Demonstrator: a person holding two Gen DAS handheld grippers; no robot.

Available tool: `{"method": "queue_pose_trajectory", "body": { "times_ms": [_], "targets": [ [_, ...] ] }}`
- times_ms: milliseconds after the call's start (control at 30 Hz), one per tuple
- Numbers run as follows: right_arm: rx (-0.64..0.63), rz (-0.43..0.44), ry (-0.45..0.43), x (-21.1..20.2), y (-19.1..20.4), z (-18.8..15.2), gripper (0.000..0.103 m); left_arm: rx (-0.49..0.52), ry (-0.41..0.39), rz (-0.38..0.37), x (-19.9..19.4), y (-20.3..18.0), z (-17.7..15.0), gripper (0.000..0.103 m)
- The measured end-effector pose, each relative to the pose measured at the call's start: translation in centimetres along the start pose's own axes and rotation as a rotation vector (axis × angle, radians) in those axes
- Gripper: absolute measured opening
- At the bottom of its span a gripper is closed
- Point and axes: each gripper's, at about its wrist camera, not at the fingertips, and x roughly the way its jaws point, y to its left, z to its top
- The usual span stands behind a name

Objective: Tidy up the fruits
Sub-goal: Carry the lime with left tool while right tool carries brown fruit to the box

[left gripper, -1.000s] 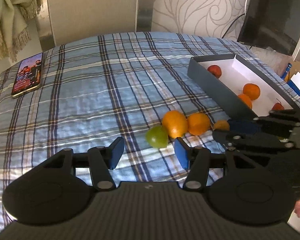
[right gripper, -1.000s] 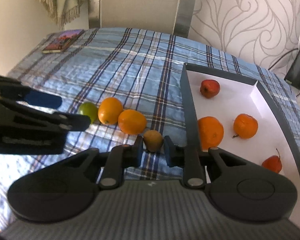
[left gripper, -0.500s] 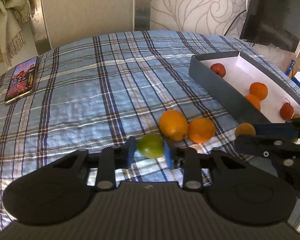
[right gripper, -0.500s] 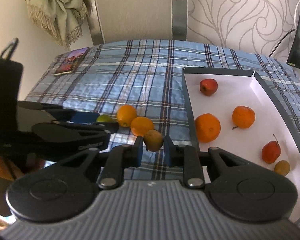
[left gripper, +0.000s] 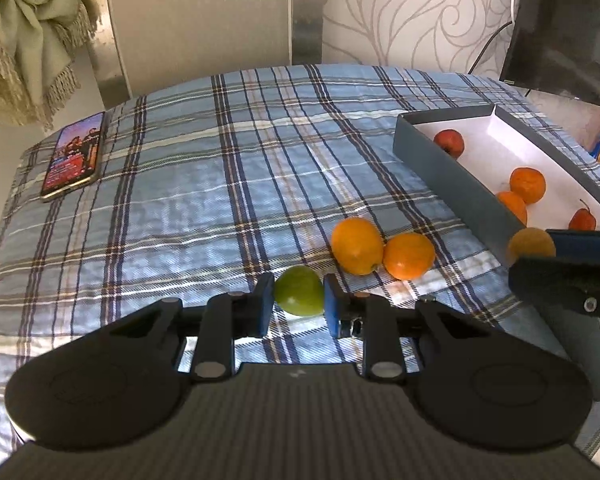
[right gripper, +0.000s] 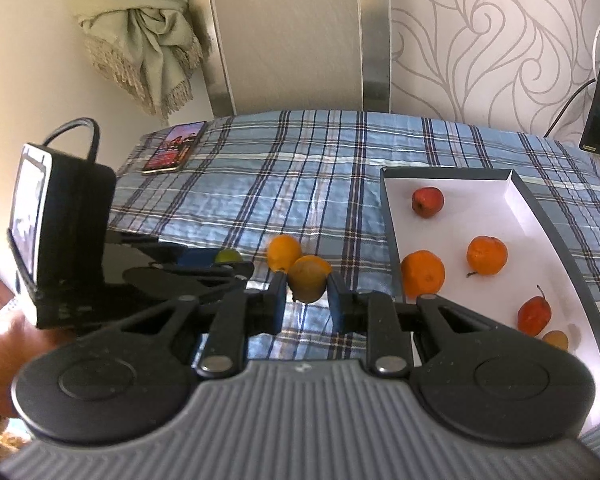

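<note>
My left gripper [left gripper: 298,307] is shut on a green fruit [left gripper: 300,296] just above the plaid cloth. Two oranges [left gripper: 357,245] [left gripper: 408,256] lie on the cloth to its right. My right gripper [right gripper: 308,298] is shut on a small yellow-brown fruit [right gripper: 308,283] and holds it lifted, left of the box; the fruit also shows in the left wrist view [left gripper: 531,245]. The grey box [right gripper: 392,224] with a white floor holds two oranges, a red apple [right gripper: 427,201], a red pear-like fruit [right gripper: 533,315] and a small yellow fruit [right gripper: 556,339].
A phone [left gripper: 72,160] lies on the cloth at the far left edge. A fringed cloth [left gripper: 23,36] hangs at the back left. A dark screen [left gripper: 568,28] stands behind the box at the right.
My left gripper closed on the green fruit. My right gripper rose with the yellow-brown fruit, away from the cloth.
</note>
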Motion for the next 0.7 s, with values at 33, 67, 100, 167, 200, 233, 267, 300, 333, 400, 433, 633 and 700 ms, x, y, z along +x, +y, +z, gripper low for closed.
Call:
{"method": "queue_pose_trajectory", "body": {
  "times_ms": [33, 67, 100, 167, 200, 233, 267, 300, 333, 400, 433, 633, 700],
  "targets": [
    [-0.001, 0.003, -0.001, -0.2, 0.0, -0.1, 0.025, -0.002, -0.002, 0.004, -0.2, -0.1, 0.0, 0.03],
    [-0.003, 0.005, -0.002, -0.3, 0.0, -0.1, 0.025, -0.003, -0.004, 0.006, -0.4, -0.2, -0.1, 0.03],
    [-0.006, 0.009, -0.005, -0.6, 0.0, -0.2, 0.025, -0.004, -0.008, 0.009, -0.6, -0.2, -0.1, 0.03],
    [-0.009, 0.014, -0.01, -1.0, 0.0, -0.3, 0.025, -0.004, -0.014, 0.02, -1.1, -0.5, -0.1, 0.03],
    [-0.009, 0.016, -0.013, -1.2, -0.1, -0.4, 0.025, -0.004, -0.017, 0.025, -1.3, -0.6, -0.1, 0.03],
    [-0.009, 0.019, -0.015, -1.4, -0.1, -0.4, 0.025, -0.005, -0.018, 0.03, -1.5, -0.7, -0.2, 0.03],
    [-0.01, 0.022, -0.018, -1.6, -0.2, -0.5, 0.025, -0.006, -0.019, 0.034, -1.6, -0.7, -0.2, 0.03],
    [-0.01, 0.025, -0.02, -1.7, -0.3, -0.6, 0.025, -0.007, -0.02, 0.038, -1.8, -0.8, -0.3, 0.03],
    [-0.009, 0.028, -0.021, -1.9, -0.4, -0.7, 0.025, -0.008, -0.021, 0.043, -2.0, -0.9, -0.4, 0.03],
    [-0.01, 0.035, -0.025, -2.2, -0.6, -0.9, 0.025, -0.011, -0.023, 0.05, -2.3, -1.1, -0.5, 0.03],
    [-0.011, 0.037, -0.027, -2.4, -0.6, -1.0, 0.025, -0.013, -0.024, 0.055, -2.4, -1.1, -0.6, 0.03],
    [-0.02, 0.057, -0.042, -3.4, -1.1, -1.3, 0.025, -0.031, -0.035, 0.078, -3.4, -1.5, -0.9, 0.03],
    [-0.021, 0.063, -0.047, -3.6, -1.3, -1.4, 0.025, -0.036, -0.038, 0.084, -3.6, -1.6, -0.9, 0.03]
  ]
}}
